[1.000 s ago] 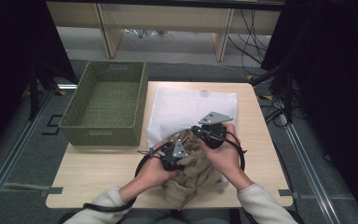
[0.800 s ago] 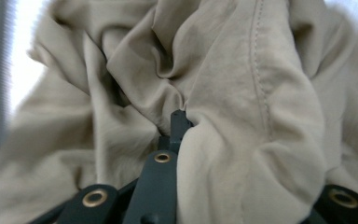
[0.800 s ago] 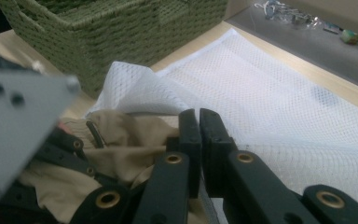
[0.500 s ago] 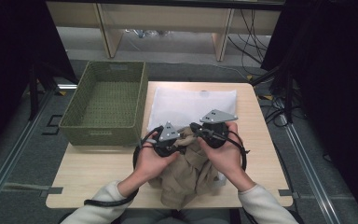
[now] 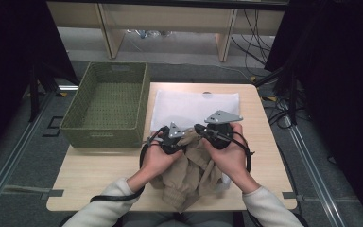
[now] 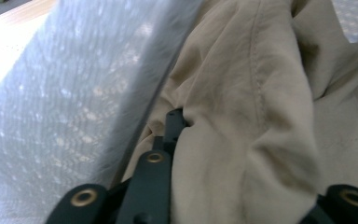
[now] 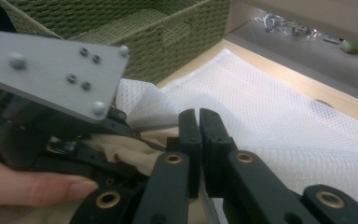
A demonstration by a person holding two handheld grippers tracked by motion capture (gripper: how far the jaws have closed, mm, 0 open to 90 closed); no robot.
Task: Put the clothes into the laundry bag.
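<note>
A beige garment (image 5: 189,175) lies bunched at the table's front, its top end raised to the near edge of a white mesh bag (image 5: 194,106). My left gripper (image 5: 183,138) is shut on that top end. The cloth (image 6: 261,93) fills the space between its jaws, which have just been opening a little, and the mesh (image 6: 74,93) rises like a wall beside it. My right gripper (image 5: 199,128) is just to the right of it. Its jaws (image 7: 199,116) are pressed together, apparently on the bag's edge (image 7: 140,102). The left gripper (image 7: 137,137) with its grey plate is close by.
A green woven basket (image 5: 104,137) stands off the table's left side, its corner (image 7: 168,42) close behind the grippers. Bare wood (image 5: 99,175) shows at the front left. Both hands sit over the garment at the table's front middle.
The left gripper has moved up and to the right with the garment's top, ending beside the right gripper at the bag's edge. The right gripper has stayed put.
</note>
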